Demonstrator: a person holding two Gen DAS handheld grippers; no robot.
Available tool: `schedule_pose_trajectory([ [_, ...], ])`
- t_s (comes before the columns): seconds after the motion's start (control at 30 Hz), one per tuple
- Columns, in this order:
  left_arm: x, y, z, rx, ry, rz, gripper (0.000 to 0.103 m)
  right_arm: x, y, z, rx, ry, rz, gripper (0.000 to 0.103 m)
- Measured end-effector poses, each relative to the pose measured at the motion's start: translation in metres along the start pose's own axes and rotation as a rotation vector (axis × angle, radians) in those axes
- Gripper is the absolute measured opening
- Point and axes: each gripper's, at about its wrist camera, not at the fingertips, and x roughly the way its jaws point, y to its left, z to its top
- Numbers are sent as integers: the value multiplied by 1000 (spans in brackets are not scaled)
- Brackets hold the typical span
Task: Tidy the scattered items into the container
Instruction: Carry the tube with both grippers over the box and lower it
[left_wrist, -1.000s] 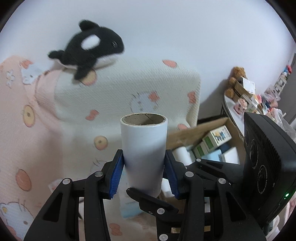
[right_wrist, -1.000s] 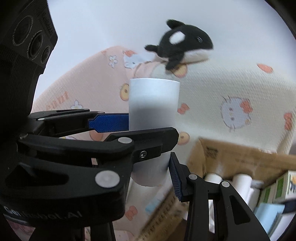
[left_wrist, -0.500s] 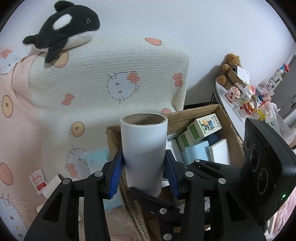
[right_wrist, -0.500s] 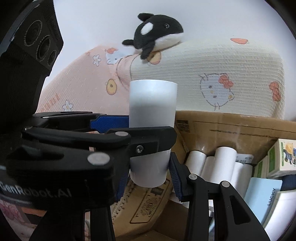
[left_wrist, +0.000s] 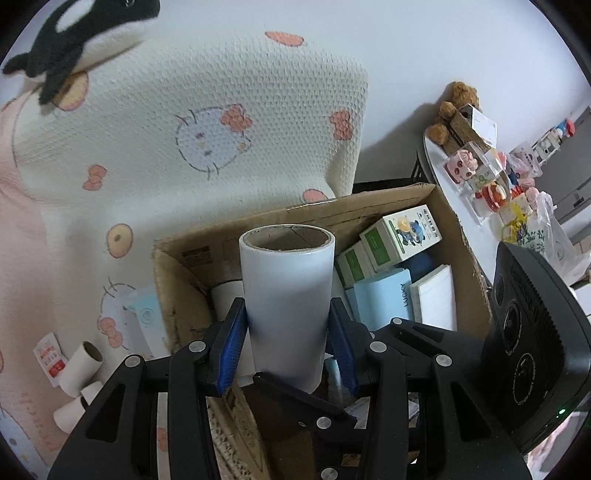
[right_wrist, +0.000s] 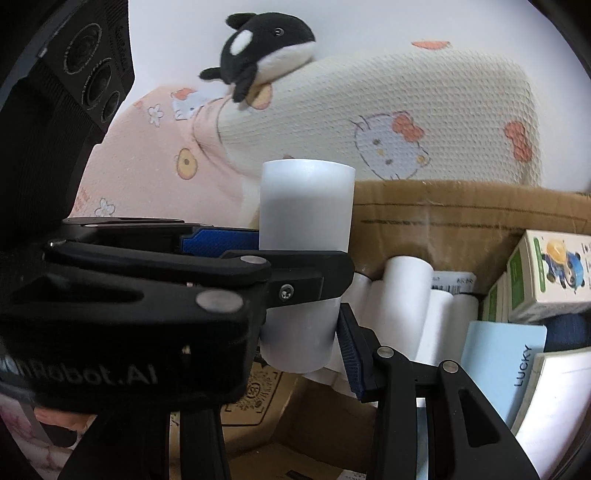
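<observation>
**White roll held over the box, a few items left outside**

A white roll (left_wrist: 287, 302) with a cardboard core is clamped upright between the blue pads of the left gripper (left_wrist: 287, 347) and, lower down, is also grasped by the right gripper (right_wrist: 301, 321), whose jaws are crossed with the left's. The roll is held above the near edge of the cardboard box (left_wrist: 354, 206) and has not been set down. Several white rolls (right_wrist: 406, 291), small cartons (left_wrist: 400, 236) and a light blue pack (left_wrist: 384, 299) are already seen packed inside the box. Outside it, on the patterned bedding to the left, two small cardboard tubes (left_wrist: 83, 369), a sachet (left_wrist: 50, 356) and a pale blue packet (left_wrist: 146, 321) are left lying. The task is judged well advanced but unfinished.
</observation>
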Motion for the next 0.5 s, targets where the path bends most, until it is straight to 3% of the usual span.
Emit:
schedule_pose_trajectory([
  [0.27,19,10,6,-79,80,-79,48,1,-9,-4,7,35,-32,38],
  [0.5,33,15,7,-122,140,-95,48,7,-17,-8,36,75,-6,38],
])
